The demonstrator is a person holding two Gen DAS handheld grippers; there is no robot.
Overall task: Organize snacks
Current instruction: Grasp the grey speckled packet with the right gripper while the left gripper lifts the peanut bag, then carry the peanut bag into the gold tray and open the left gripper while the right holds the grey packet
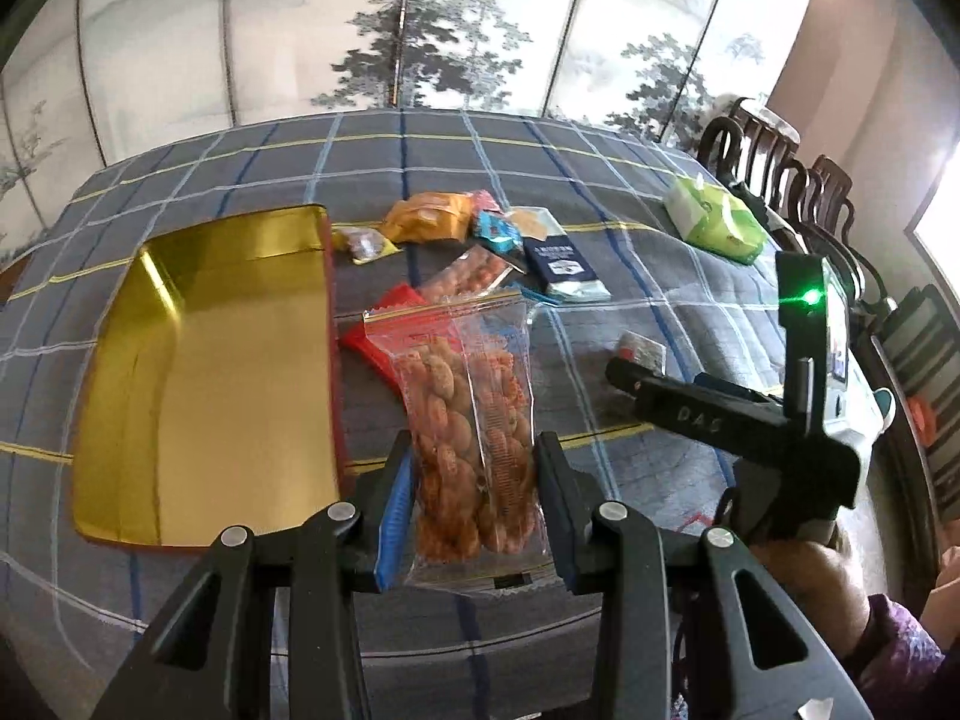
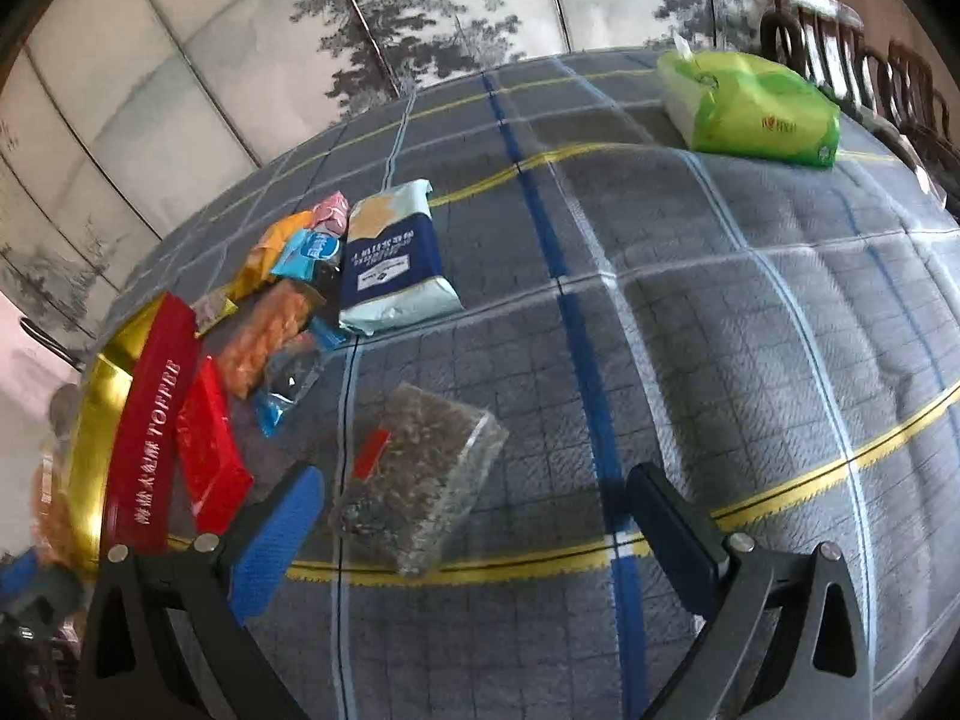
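Note:
My left gripper (image 1: 474, 474) is shut on a clear bag of orange-red coated nuts (image 1: 468, 420) and holds it above the cloth, right of the gold-lined red tin (image 1: 204, 372). More snacks lie beyond: a red packet (image 1: 384, 330), an orange bag (image 1: 426, 216), a navy and pale blue pack (image 1: 564, 267). My right gripper (image 2: 474, 516) is open, low over a clear packet of dark seeds (image 2: 414, 474) that lies between its fingers. It shows in the left wrist view (image 1: 624, 372) too. The tin's red side reads TOFFEE (image 2: 150, 420).
A green tissue pack (image 1: 714, 219) lies at the far right of the plaid-covered table (image 2: 720, 360); it also shows in the right wrist view (image 2: 750, 108). Dark wooden chairs (image 1: 774, 156) stand along the right edge. A painted folding screen (image 1: 420, 30) stands behind the table.

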